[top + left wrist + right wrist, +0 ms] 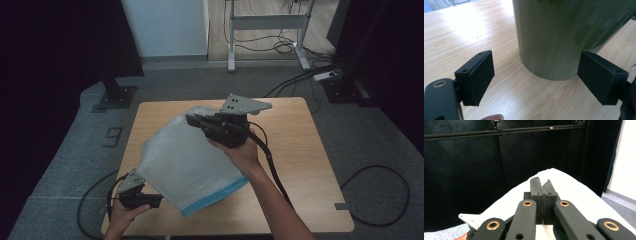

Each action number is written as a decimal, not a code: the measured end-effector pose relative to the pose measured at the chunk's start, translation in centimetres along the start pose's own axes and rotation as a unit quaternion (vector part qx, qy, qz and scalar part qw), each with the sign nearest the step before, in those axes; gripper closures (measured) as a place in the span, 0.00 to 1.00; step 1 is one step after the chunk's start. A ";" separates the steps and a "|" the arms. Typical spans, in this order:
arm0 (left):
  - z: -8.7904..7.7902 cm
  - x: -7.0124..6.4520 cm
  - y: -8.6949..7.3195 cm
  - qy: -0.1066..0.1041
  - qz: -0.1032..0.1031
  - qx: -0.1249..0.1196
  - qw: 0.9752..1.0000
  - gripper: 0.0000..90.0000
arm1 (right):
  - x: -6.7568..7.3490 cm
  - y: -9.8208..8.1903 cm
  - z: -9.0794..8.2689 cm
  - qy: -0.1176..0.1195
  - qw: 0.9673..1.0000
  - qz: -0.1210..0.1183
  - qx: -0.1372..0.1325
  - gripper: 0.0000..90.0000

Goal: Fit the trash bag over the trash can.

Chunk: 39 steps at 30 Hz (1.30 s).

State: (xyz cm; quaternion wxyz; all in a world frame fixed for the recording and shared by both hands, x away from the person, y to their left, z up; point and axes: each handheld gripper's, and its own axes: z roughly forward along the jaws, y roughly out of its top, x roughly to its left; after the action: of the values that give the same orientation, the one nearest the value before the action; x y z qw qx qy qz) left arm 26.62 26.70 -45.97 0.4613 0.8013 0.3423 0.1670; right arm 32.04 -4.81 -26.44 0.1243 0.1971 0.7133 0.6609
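Bag slanting from raised far end, blue edge toward person, right gripper clamped on it

text: "9" | on: grey floor mat left of the table | other readable text: none

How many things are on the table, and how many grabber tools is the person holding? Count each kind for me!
Plastic bag: 1
Grabber tools: 2, the left gripper with open fingers and the right gripper pinching the bag's top edge
Table: 1
Total: 4
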 end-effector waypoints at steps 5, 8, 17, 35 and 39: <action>0.0 0.0 0.0 0.001 0.001 0.001 1.000 0.15 | -0.5 -1.1 -0.2 -0.006 1.000 0.010 0.005 0.99; -0.1 0.1 0.0 0.001 0.001 -0.001 1.000 0.15 | -0.9 -2.1 -0.5 -0.013 1.000 0.016 0.010 0.99; 0.1 -0.1 0.1 -0.005 -0.001 -0.003 1.000 0.16 | -2.2 -4.4 -1.8 -0.022 0.999 0.037 0.020 0.99; -1.0 -0.1 0.0 -0.033 0.003 -0.007 0.999 0.26 | -3.3 -4.6 -2.2 -0.050 0.997 0.052 0.012 0.99; -1.8 -0.2 0.2 -0.046 0.002 -0.015 0.999 0.29 | -3.4 -4.4 -2.1 -0.056 0.997 0.052 0.007 0.99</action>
State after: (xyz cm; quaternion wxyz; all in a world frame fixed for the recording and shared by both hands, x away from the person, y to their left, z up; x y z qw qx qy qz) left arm 25.48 27.61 -44.80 0.4881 0.8019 0.3166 0.1358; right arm 33.60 -8.44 -30.88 0.1280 0.2717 0.6983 0.6498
